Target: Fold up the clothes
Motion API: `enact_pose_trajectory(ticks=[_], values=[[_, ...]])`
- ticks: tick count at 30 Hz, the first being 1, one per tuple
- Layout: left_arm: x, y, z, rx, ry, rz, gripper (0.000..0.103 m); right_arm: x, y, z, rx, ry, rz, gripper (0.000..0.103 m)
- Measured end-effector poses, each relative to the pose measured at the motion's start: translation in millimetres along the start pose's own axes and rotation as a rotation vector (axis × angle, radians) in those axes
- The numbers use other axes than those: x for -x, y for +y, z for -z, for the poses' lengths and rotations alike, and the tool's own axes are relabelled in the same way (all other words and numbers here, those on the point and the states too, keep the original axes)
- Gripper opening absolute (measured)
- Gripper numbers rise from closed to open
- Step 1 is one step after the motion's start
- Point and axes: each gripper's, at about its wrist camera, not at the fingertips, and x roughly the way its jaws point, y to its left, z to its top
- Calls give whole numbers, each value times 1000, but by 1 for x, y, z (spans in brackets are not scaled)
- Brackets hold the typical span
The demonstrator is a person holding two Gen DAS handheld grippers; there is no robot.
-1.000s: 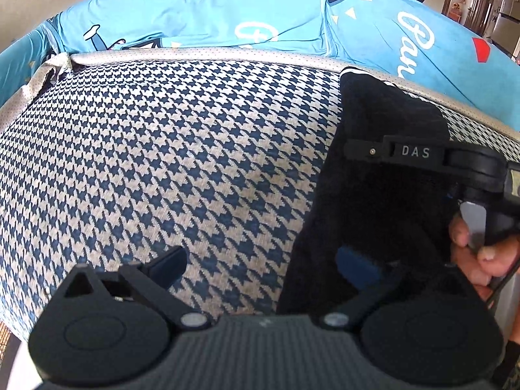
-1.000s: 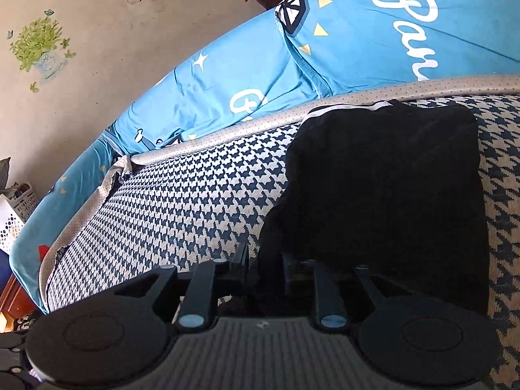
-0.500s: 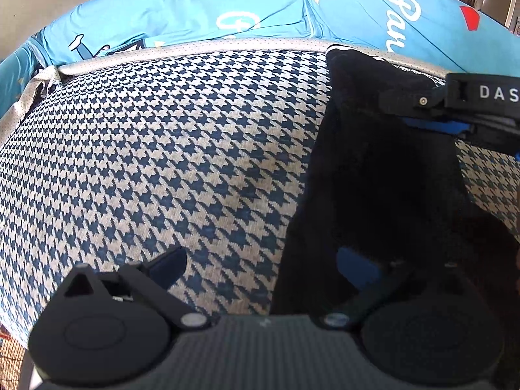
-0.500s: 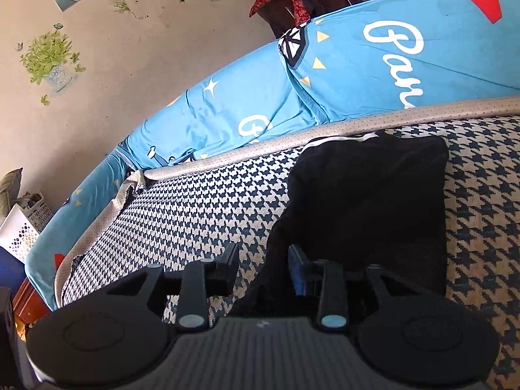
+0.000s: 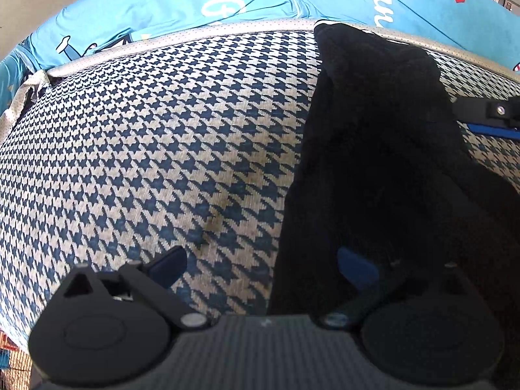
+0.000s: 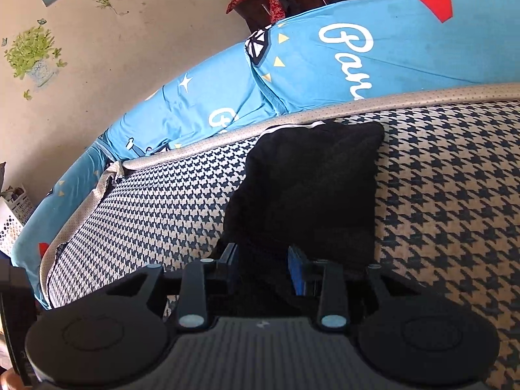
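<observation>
The black garment (image 6: 312, 188) lay folded on the houndstooth cushion (image 5: 156, 149), ahead of both tongs. The right tongs (image 6: 265, 261) stood part-open with a loose flap of it between the pads, seemingly unpinched; the left tongs (image 5: 263, 265) gaped wide over its near edge. Best to grip both near corners evenly and lift together. The blue cover (image 6: 357, 74) behind read "Pan…".

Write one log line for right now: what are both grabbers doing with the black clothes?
left gripper: open, above black garment edge | right gripper: open, cloth between fingers | garment: folded on houndstooth cover
</observation>
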Motion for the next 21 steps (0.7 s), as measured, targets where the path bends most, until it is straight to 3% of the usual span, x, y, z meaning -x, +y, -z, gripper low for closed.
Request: enact_pose_trajectory(ticks=[7, 11, 14, 21], values=[[-1, 16, 11, 22, -5, 27, 103, 29, -3, 14, 21, -3, 42, 34], [1, 15, 15, 2, -17, -2, 103, 46, -10, 24, 5, 2, 70, 37], [4, 17, 18, -12, -21, -88, 103, 59, -16, 33, -12, 6, 98, 37], [13, 25, 32, 37, -29, -88, 103, 92, -31, 50, -53, -21, 194, 37]])
